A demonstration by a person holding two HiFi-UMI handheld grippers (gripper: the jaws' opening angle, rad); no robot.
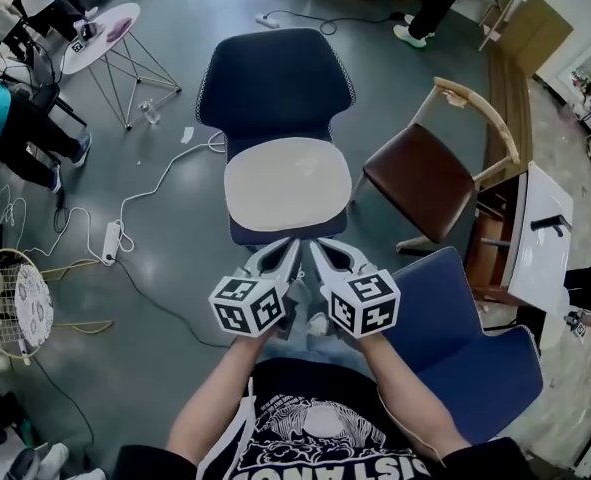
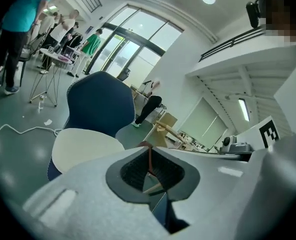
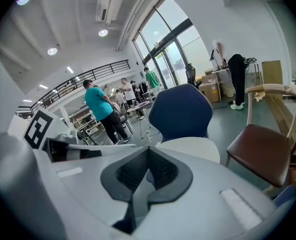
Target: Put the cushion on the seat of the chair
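Cream cushion (image 1: 287, 184) lies flat on the seat of the blue chair (image 1: 275, 78), back edge against the backrest, covering most of the seat; a strip of blue seat shows at the front edge. Same cushion in the left gripper view (image 2: 85, 146) and the right gripper view (image 3: 193, 148), on the seat in both

Left gripper (image 1: 293, 244) held up in front of the person's chest, pointing toward the chair's front edge, not touching cushion or chair. Its fingers are together, pads meeting at the tips (image 2: 149, 154), nothing between them

Right gripper (image 1: 314, 245) just beside the left one, tips nearly meeting it, also apart from the chair. Fingers together as well (image 3: 149, 156), nothing clamped

Marker cubes of both grippers sit side by side above the person's forearms

Around on the floor: brown wooden chair (image 1: 425, 183) to the right of the blue chair, a second blue chair (image 1: 470, 343) near the person's right arm, white round side table (image 1: 100, 36) at the far left, power strip (image 1: 112, 241) with white cable to the left of the chair, wire fan guard (image 1: 15, 303) at the left edge. Person in teal top (image 3: 95, 104) stands in the background of the right gripper view
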